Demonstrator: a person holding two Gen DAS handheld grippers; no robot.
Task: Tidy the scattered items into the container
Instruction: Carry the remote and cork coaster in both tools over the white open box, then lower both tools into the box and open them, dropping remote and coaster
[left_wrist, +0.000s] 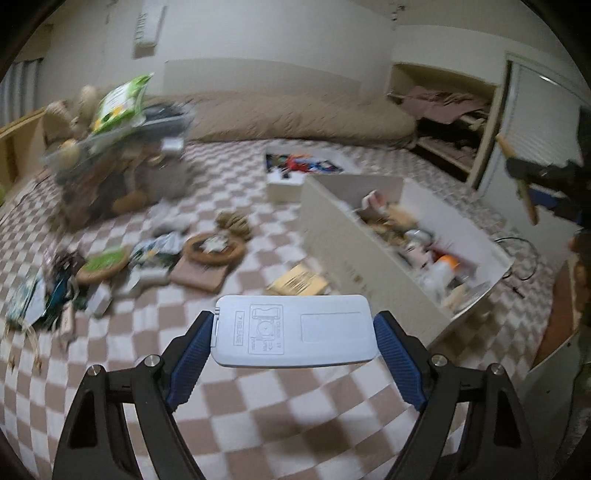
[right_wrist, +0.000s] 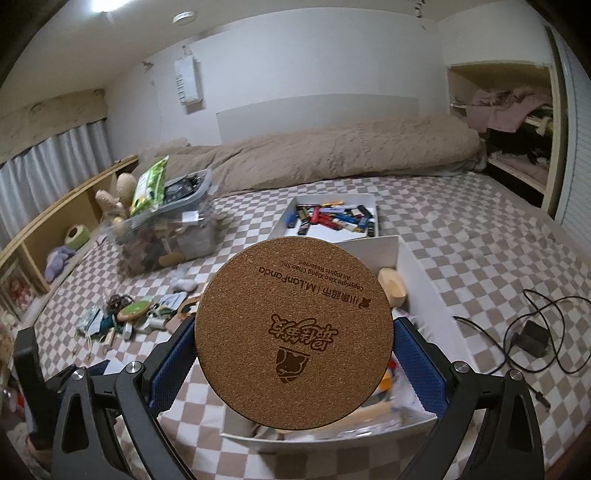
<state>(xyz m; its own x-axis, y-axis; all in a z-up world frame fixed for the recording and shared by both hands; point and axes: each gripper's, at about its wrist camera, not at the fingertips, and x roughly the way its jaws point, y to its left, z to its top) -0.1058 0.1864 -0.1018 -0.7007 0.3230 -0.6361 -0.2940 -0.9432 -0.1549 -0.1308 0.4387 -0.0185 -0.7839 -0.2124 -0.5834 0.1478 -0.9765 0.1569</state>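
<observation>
— Honestly, the right gripper only pinches that cork coaster by its rim over the white container; could it slip early?

— Maybe. Likewise the left gripper clamps the grey remote edgewise, short of the box, above the checkered blanket

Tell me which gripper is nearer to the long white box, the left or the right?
Right. The right gripper, shut on the cork coaster, hangs directly above the long white box. The left gripper, holding a white plastic cover, is off to the box's side over the checkered blanket.
</observation>
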